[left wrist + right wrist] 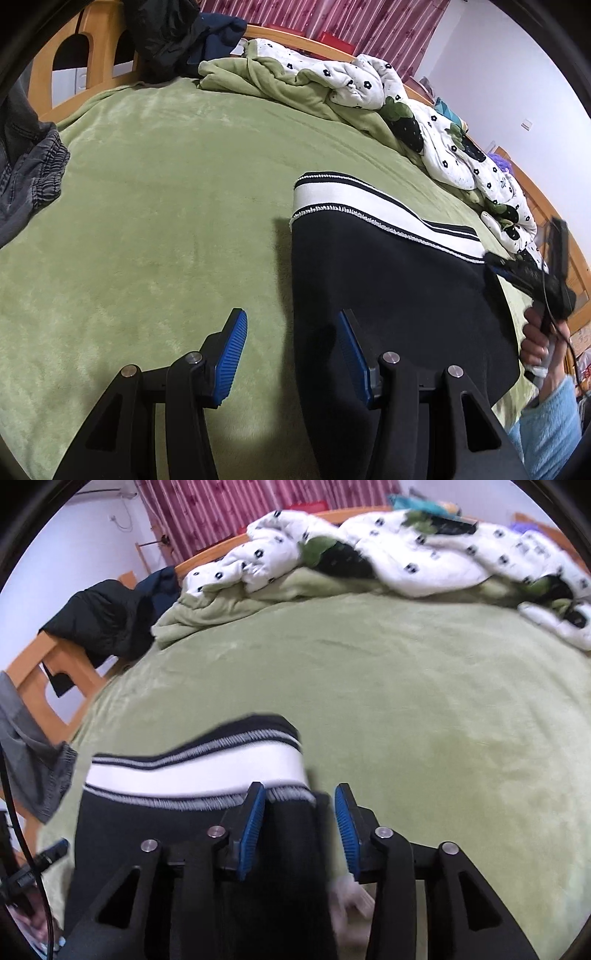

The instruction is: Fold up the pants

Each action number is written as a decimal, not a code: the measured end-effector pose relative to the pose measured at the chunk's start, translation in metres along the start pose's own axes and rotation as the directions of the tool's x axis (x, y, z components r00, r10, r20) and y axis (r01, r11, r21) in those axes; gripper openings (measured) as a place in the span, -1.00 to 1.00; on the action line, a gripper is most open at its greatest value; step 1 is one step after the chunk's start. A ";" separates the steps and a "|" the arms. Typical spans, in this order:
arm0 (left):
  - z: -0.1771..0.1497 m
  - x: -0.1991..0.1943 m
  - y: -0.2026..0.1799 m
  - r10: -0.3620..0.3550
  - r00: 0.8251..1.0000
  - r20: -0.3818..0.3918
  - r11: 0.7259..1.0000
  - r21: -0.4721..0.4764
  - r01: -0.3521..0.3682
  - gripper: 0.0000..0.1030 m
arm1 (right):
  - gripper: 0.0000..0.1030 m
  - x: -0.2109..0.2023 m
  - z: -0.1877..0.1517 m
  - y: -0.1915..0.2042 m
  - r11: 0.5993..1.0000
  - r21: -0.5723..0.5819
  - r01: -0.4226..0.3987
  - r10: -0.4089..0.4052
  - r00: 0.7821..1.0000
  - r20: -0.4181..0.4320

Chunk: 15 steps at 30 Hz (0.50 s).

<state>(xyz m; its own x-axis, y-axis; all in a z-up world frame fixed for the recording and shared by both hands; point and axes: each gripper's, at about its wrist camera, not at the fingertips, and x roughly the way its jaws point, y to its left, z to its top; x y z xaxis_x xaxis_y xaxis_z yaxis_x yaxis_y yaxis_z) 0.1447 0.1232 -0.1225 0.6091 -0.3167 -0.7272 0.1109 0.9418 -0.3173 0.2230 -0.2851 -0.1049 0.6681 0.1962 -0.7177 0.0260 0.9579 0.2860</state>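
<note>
Left wrist view: black pants (388, 295) lie flat on the green blanket (166, 203); left gripper (291, 347) and right gripper (300, 823) gape unclenched over opposite edges. Pinch both edges evenly before folding.

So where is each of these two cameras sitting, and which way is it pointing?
Left wrist: on the left gripper, low over the green bed blanket, facing the black pants; the right gripper and right hand show.
Right wrist: on the right gripper, open over the pants' right edge; its own fingers show.
Shared: pants' white striped waistband, floral quilt, grey garment.
</note>
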 end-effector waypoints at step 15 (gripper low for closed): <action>0.019 0.011 -0.059 -0.043 0.999 0.028 0.988 0.148 0.039 -0.06 | -0.59 0.023 -0.004 -0.022 1.000 -0.007 0.001 -0.001 1.000 -0.007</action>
<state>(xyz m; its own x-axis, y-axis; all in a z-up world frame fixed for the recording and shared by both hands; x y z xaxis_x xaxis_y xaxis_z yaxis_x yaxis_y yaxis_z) 0.1604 0.0666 -0.1003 0.6258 -0.3538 -0.6951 0.2495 0.9352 -0.2514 0.2349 -0.3008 -0.1305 0.6625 0.1964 -0.7228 0.0217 0.9596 0.2807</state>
